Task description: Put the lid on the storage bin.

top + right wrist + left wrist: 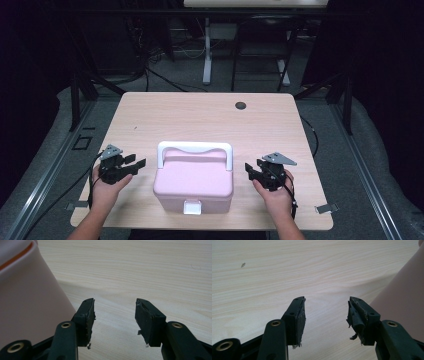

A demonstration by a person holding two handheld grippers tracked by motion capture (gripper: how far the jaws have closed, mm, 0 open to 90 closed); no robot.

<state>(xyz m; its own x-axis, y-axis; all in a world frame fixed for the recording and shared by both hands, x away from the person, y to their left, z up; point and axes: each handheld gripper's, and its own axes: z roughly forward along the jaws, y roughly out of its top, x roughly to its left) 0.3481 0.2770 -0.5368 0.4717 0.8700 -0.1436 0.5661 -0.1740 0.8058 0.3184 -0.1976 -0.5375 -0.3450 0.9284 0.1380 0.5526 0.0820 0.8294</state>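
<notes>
**Two open grippers wait beside a pink box**

A pink box (193, 182) sits in the lower middle of the high view, close to the near edge of the worktop (200, 115). Its lid is down. A white handle (195, 149) lies across the top toward the back, and a small white latch (192, 206) sits at the front, facing the person. That likely makes the latch easy to reach.

The left gripper (139, 162) is at the lower left of the high view, just beside the box but not touching it. The right gripper (249, 170) is at the lower right, also near the box and apart from it. One gripper is on each side, so the box is between them. It looks like the person is getting ready to work on the box with both hands, maybe to steady it or open it.

In the left gripper view, the left gripper (325, 308) has its jaws spread wide. Nothing is between them but bare wood. The pink side of the box fills the right edge of that view.

In the right gripper view, the right gripper (115, 310) also has its jaws spread, with nothing between them. The pink box (27, 297) is at the left of that view, just beside the left jaw.
</notes>
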